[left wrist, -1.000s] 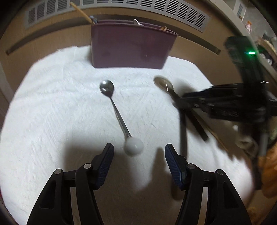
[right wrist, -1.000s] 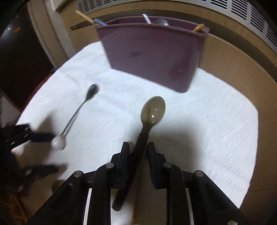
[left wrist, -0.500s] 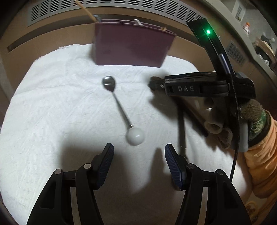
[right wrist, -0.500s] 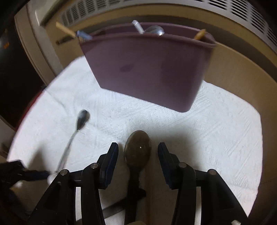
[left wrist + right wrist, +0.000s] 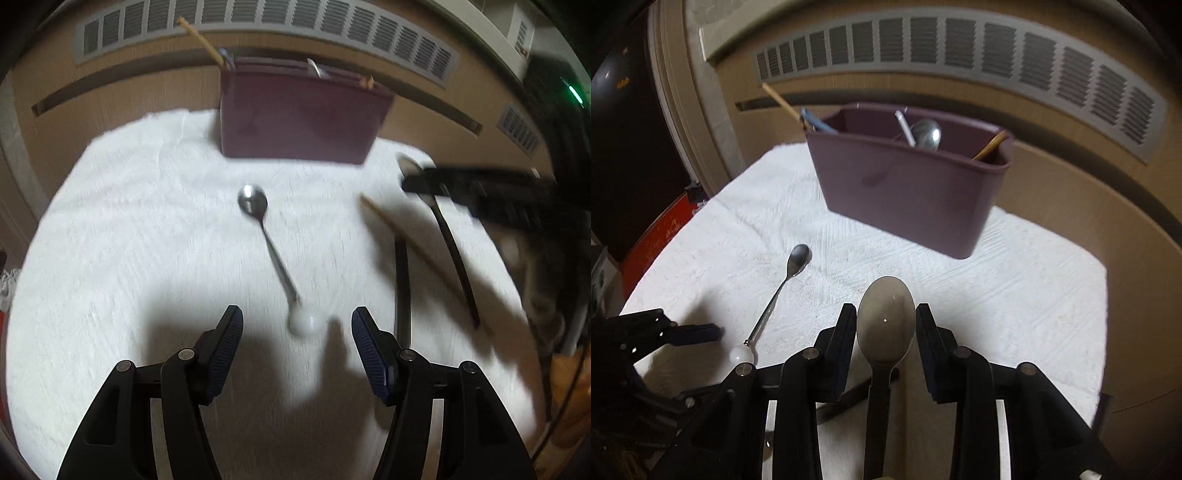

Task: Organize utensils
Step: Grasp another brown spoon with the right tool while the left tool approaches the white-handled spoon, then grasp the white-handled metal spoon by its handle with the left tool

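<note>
Right gripper (image 5: 885,321) retreated; spoon (image 5: 885,317) between jaws.

The caddy (image 5: 908,192) is plum purple. The cloth (image 5: 129,240) is white with a faint woven texture. One spoon (image 5: 273,251) is silver with a white knob; the other spoon (image 5: 885,325) is grey-brown with a black handle. Finger pads (image 5: 225,354) are dark blue, ribbed.

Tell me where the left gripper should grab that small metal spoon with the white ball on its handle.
Probably the thin metal stem just above the white ball, not the ball itself, which looks round and likely to slip. The small spoon lies flat on the white cloth, handle end nearest the open left gripper, so come straight down with one finger on each side of the stem.
</note>
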A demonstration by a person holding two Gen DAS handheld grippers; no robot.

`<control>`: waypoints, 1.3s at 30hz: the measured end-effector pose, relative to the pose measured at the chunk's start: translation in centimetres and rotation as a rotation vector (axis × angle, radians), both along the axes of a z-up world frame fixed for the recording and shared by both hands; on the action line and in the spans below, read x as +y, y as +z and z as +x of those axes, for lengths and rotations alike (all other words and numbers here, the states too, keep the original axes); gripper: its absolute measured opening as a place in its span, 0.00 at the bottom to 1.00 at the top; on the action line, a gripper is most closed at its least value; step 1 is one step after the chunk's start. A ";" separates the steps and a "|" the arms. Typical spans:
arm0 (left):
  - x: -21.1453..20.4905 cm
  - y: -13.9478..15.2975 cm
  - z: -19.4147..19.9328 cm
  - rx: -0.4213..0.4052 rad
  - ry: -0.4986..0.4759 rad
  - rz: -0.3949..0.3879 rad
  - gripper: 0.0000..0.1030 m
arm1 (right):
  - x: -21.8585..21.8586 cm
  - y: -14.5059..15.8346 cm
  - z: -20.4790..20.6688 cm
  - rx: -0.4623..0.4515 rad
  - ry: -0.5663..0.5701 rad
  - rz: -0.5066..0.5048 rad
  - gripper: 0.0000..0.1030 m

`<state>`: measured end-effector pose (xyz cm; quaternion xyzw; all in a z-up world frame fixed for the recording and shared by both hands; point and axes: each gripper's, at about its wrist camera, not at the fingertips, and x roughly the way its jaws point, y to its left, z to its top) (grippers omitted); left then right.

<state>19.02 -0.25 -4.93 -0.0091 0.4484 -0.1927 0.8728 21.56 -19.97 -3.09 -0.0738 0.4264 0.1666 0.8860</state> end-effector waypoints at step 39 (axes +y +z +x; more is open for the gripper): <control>-0.9 10.6 0.4 -0.409 0.063 -0.035 0.04 | 0.0 4.3 -3.2 -0.146 -0.039 0.039 0.30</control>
